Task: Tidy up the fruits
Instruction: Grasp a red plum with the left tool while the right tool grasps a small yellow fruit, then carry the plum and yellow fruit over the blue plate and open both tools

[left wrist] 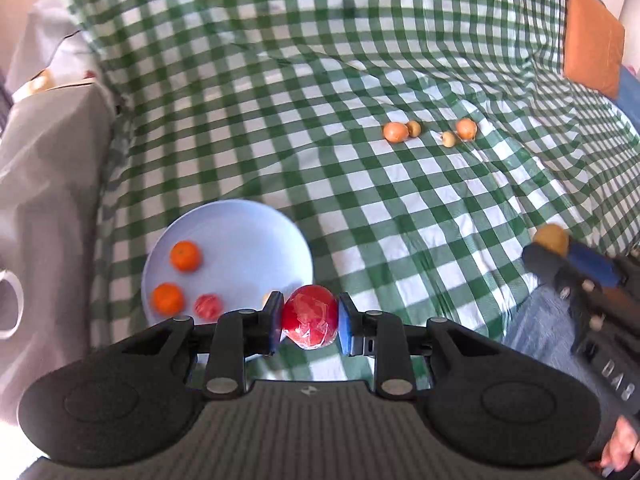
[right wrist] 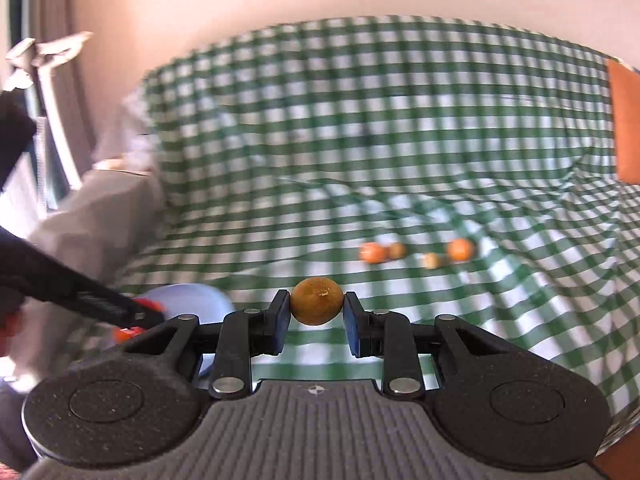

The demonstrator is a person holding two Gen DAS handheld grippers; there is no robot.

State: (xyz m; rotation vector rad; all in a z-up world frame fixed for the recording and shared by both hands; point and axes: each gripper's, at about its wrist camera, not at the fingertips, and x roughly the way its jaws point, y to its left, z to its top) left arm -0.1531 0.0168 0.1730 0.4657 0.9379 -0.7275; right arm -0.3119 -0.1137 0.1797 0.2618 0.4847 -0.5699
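Observation:
My left gripper (left wrist: 310, 318) is shut on a red fruit in clear wrap (left wrist: 310, 316), held just right of a pale blue plate (left wrist: 240, 240). The plate holds two oranges (left wrist: 185, 255) (left wrist: 168, 298) and a small pink fruit (left wrist: 207, 306). My right gripper (right wrist: 317, 306) is shut on a brown-yellow round fruit (right wrist: 317, 306) and holds it above the cloth; it also shows in the left wrist view (left wrist: 554, 240). Several small orange and tan fruits (left wrist: 396, 132) (left wrist: 466, 128) lie further back on the cloth, blurred in the right wrist view (right wrist: 374, 252).
A green-and-white checked cloth (left wrist: 360, 60) covers the whole surface. A grey bag (left wrist: 48, 168) stands at the left. An orange cushion (left wrist: 592, 52) is at the far right. The plate (right wrist: 188, 300) and the left gripper's arm (right wrist: 80, 292) show at the left of the right wrist view.

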